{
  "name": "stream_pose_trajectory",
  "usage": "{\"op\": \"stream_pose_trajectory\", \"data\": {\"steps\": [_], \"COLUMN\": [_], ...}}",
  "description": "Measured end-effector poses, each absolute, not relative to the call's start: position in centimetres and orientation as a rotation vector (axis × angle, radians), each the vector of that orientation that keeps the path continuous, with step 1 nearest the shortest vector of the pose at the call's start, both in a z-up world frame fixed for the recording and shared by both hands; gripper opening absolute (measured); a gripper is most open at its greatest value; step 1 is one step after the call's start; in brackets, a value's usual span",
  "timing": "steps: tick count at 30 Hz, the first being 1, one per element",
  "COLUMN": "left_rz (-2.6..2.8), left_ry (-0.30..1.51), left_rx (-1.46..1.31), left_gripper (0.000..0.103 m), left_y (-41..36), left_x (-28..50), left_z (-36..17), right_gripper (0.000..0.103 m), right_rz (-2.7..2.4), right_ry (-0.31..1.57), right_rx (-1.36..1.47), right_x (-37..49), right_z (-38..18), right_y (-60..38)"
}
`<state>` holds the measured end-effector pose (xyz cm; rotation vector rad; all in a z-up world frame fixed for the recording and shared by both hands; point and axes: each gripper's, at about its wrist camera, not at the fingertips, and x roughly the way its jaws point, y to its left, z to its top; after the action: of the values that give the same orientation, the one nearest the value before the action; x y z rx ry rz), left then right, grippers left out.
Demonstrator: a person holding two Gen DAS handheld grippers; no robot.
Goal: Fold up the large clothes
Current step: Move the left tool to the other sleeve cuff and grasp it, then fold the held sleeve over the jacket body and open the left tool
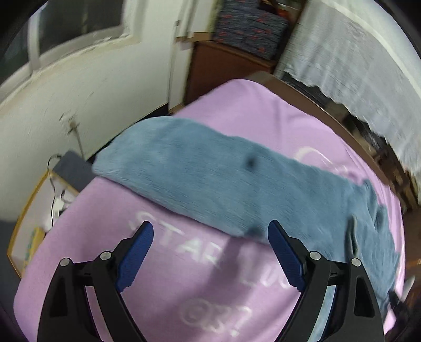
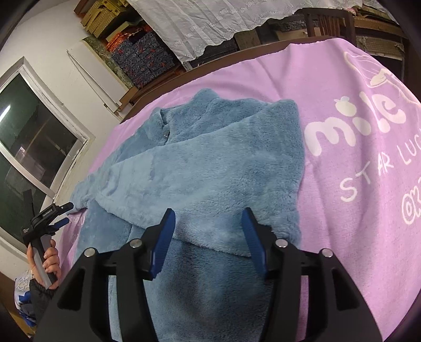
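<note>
A blue fleece garment [image 2: 210, 163] lies on a pink blanket [image 2: 355, 86] with white lettering, one sleeve folded across its body. My right gripper [image 2: 208, 213] hovers over the garment's near part, jaws apart and pads not pressing the fleece. In the left wrist view the garment [image 1: 210, 179] stretches as a long band across the blanket [image 1: 92, 250]. My left gripper [image 1: 210, 226] stands wide open just short of the garment's near edge, with nothing between its fingers. The right wrist view also shows the left gripper [image 2: 59, 213] at the far left, in a person's hand [image 2: 50, 260].
The blanket covers a brown wooden table [image 2: 163, 86]. A white wall and a window [image 2: 31, 147] are to the left. Stacked patterned boxes [image 2: 142, 58] and a white lace cloth [image 2: 210, 23] stand behind the table, with a chair [image 2: 329, 21] at the back right.
</note>
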<state>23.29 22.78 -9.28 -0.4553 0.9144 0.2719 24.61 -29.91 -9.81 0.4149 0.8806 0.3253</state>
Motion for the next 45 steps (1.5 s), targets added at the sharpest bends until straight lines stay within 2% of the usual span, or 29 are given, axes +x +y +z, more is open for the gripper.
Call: {"op": "stream_pose_trajectory", "data": {"steps": [5, 14, 16, 18, 19, 20, 21, 23, 26, 30, 35, 45], "left_rz": [0.284, 0.285, 0.276, 0.283, 0.286, 0.292, 0.310, 0.340, 0.347, 0.365, 0.350, 0.229], "left_ry": [0.885, 0.827, 0.812, 0.794, 0.789, 0.788, 0.791, 0.807, 0.815, 0.805, 0.772, 0.663], "left_rx": [-0.538, -0.563, -0.583, -0.606, -0.614, -0.619, -0.614, -0.586, -0.563, -0.464, -0.365, -0.188], "left_gripper": [0.088, 0.088, 0.084, 0.068, 0.064, 0.054, 0.037, 0.019, 0.013, 0.008, 0.008, 0.007], "left_y": [25.5, 26.0, 26.4, 26.9, 27.1, 27.3, 27.5, 27.5, 27.3, 26.0, 23.4, 13.4], "left_x": [24.0, 25.9, 25.7, 25.5, 25.4, 25.4, 25.4, 25.7, 26.0, 26.3, 26.4, 26.1], "left_z": [-9.0, -8.6, -8.5, -8.3, -8.3, -8.3, -8.4, -8.6, -8.5, -7.2, -4.4, 1.9], "right_gripper": [0.052, 0.052, 0.052, 0.052, 0.052, 0.052, 0.052, 0.052, 0.052, 0.052, 0.052, 0.052], "right_rz": [0.329, 0.302, 0.295, 0.277, 0.266, 0.261, 0.254, 0.246, 0.241, 0.243, 0.231, 0.241], "right_ry": [0.865, 0.826, 0.821, 0.815, 0.816, 0.817, 0.820, 0.820, 0.817, 0.817, 0.811, 0.818], "right_rx": [0.449, 0.468, 0.475, 0.468, 0.460, 0.455, 0.444, 0.426, 0.416, 0.444, 0.453, 0.509], "right_x": [24.4, 23.9, 23.9, 23.7, 23.6, 23.6, 23.6, 23.6, 23.5, 23.6, 23.6, 23.8], "right_z": [-9.6, -8.8, -8.8, -8.7, -8.7, -8.7, -8.8, -8.7, -8.6, -8.6, -8.4, -8.6], "right_y": [-30.3, -31.1, -31.3, -31.4, -31.3, -31.4, -31.3, -31.1, -31.0, -31.5, -31.8, -32.7]}}
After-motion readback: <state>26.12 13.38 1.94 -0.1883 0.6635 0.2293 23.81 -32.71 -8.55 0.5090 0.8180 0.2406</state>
